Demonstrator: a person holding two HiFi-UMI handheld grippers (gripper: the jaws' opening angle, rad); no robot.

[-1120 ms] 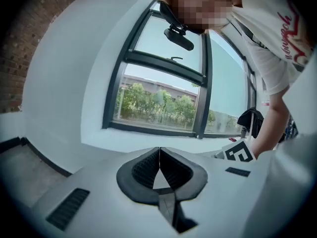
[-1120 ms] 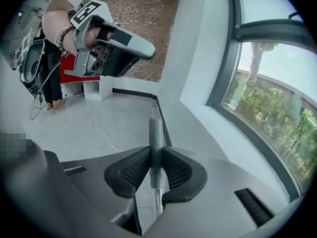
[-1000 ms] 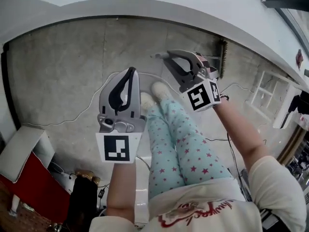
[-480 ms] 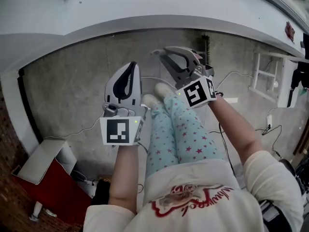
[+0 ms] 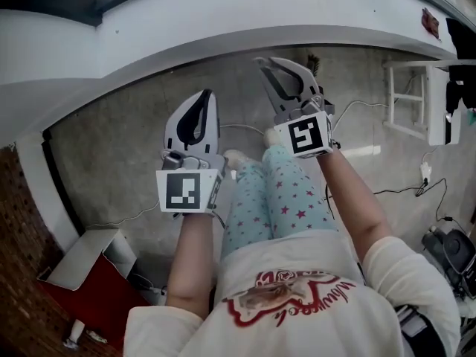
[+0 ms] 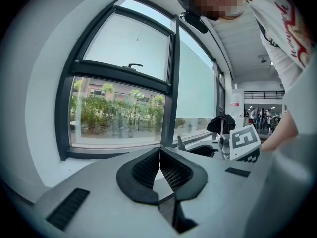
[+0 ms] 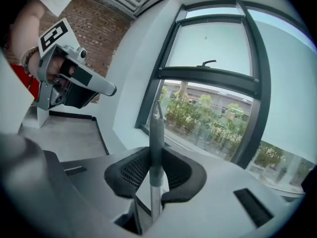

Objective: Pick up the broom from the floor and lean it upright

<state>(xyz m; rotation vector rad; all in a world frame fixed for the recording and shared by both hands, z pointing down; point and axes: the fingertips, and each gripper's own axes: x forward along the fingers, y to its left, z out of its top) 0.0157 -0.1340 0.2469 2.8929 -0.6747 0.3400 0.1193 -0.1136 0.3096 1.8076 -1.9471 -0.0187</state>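
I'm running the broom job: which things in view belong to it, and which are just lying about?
Belong to the job:
- broom handle, clamped in the right tool
- brush head, near the wall
- left tool, shut and empty

Just lying about:
- red-and-white box
- white rack
- floor cable

Head view looks steeply down over left gripper [image 5: 206,97], right gripper [image 5: 264,64] and floor [image 5: 111,158], gripper views look along own jaws, both sharing the window [image 6: 124,108]
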